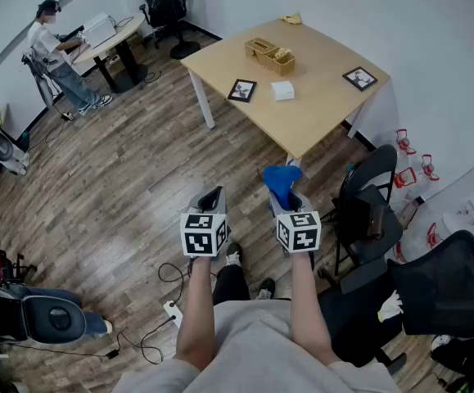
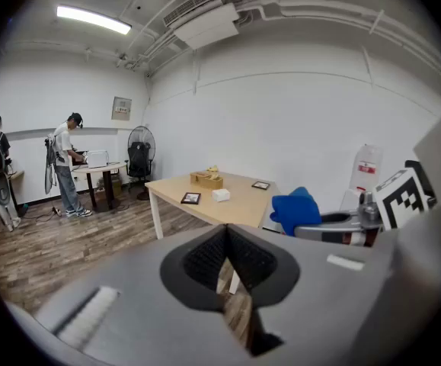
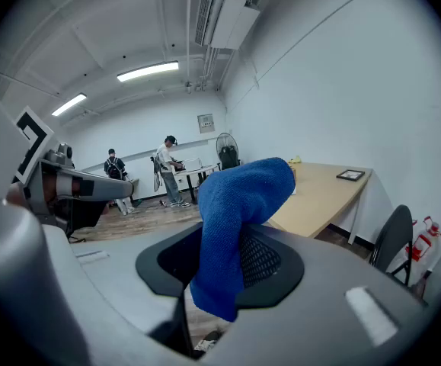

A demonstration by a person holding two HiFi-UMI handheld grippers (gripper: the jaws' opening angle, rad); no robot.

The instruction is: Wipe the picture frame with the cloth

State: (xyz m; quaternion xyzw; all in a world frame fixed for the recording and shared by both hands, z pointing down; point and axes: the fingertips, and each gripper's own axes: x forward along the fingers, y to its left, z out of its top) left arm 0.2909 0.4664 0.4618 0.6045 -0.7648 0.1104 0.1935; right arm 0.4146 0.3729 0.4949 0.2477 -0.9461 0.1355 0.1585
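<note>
Head view: a person holds the left claw [image 1: 211, 195] and right claw [image 1: 286, 193] side by side above the wood floor [image 1: 130, 178], well short of the pale tabletop [image 1: 310, 117]. A blue cloth [image 1: 279, 178] sticks up from the right claw. On the tabletop a black picture frame [image 1: 241, 90] lies near the left edge, beside a white box [image 1: 282, 91]; a second frame [image 1: 359, 78] lies near the right corner, and a wooden tray [image 1: 269, 56] sits farther back.

Left gripper view: the left claw is pressed together with nothing in it, pointing toward the tabletop and its frames.

Right gripper view: the right claw pinches the blue cloth, which folds over its tips.
</note>
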